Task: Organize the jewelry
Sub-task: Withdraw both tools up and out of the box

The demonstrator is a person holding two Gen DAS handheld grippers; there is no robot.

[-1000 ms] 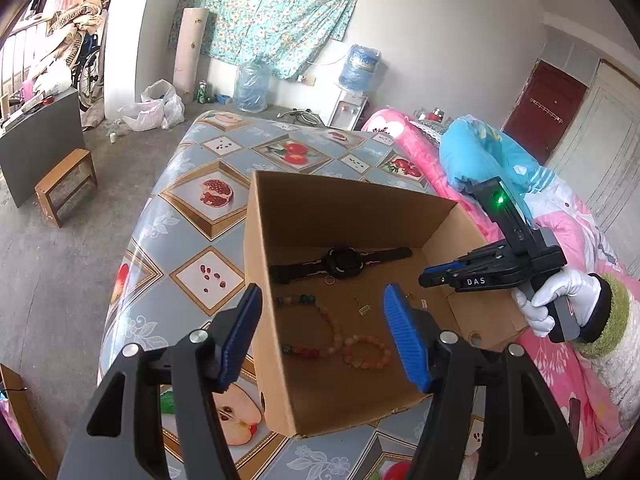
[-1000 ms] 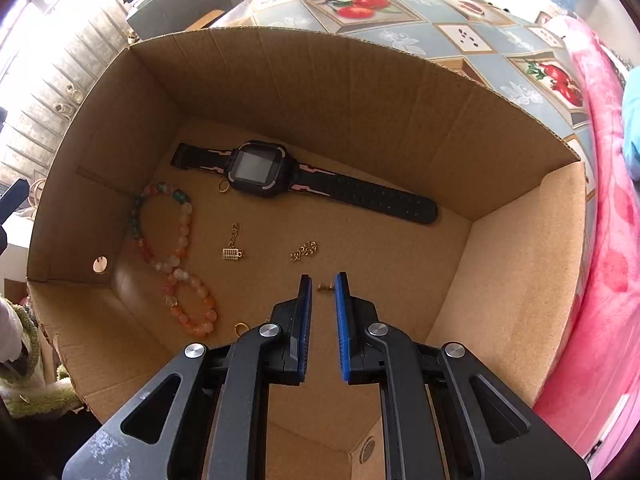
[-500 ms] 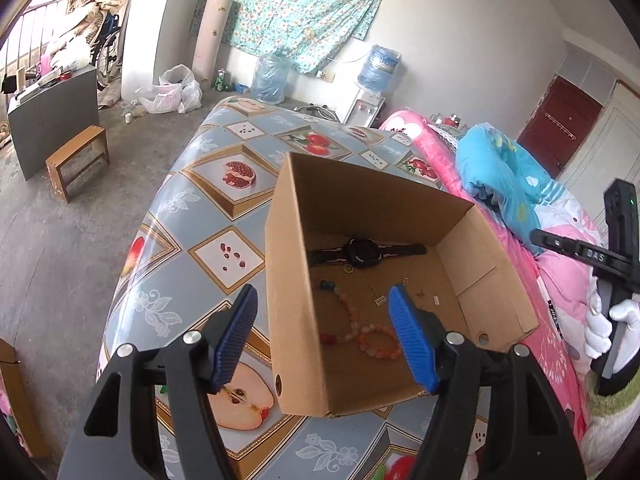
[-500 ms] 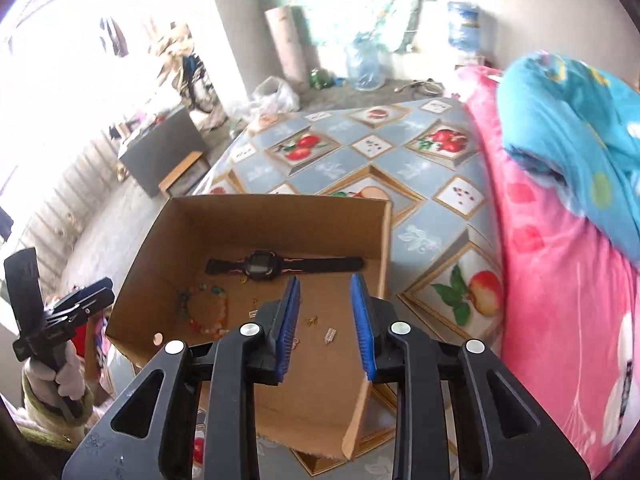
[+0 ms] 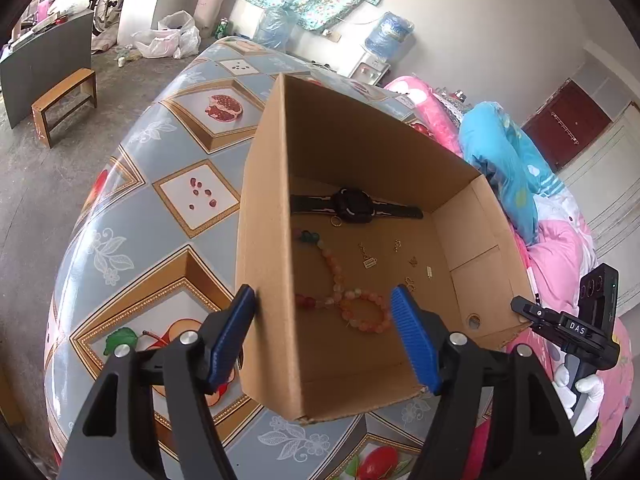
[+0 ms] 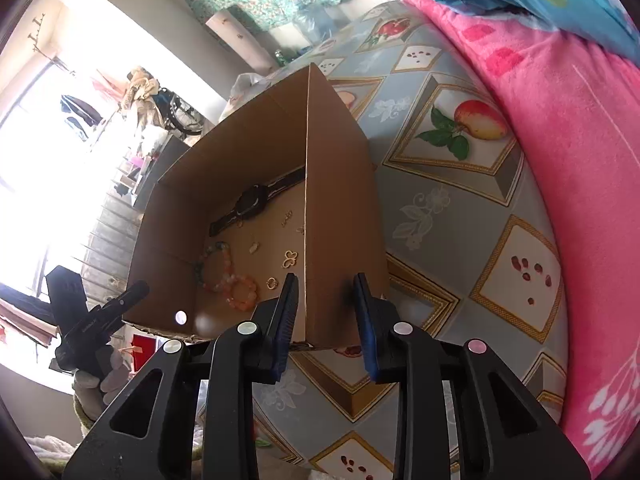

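Left gripper (image 5: 324, 338) is hovering over the near corner of the cardboard box (image 5: 268, 280), jaws opening with nothing clamped — one pad outside the left wall, the other inside. Lying on the box floor: a black watch (image 5: 354, 206), a beaded bracelet (image 5: 344, 300) and tiny gold charms (image 5: 370, 262). The right gripper (image 5: 560, 326) is hanging off to the right, in a white-gloved hand (image 5: 580, 384).

The only lettering that can be read is "DAS", in white capitals on the black plastic body of the right gripper (image 5: 520, 307), at the right edge of the left wrist view. The same marking on the left gripper (image 6: 136, 290) is too blurred to read.
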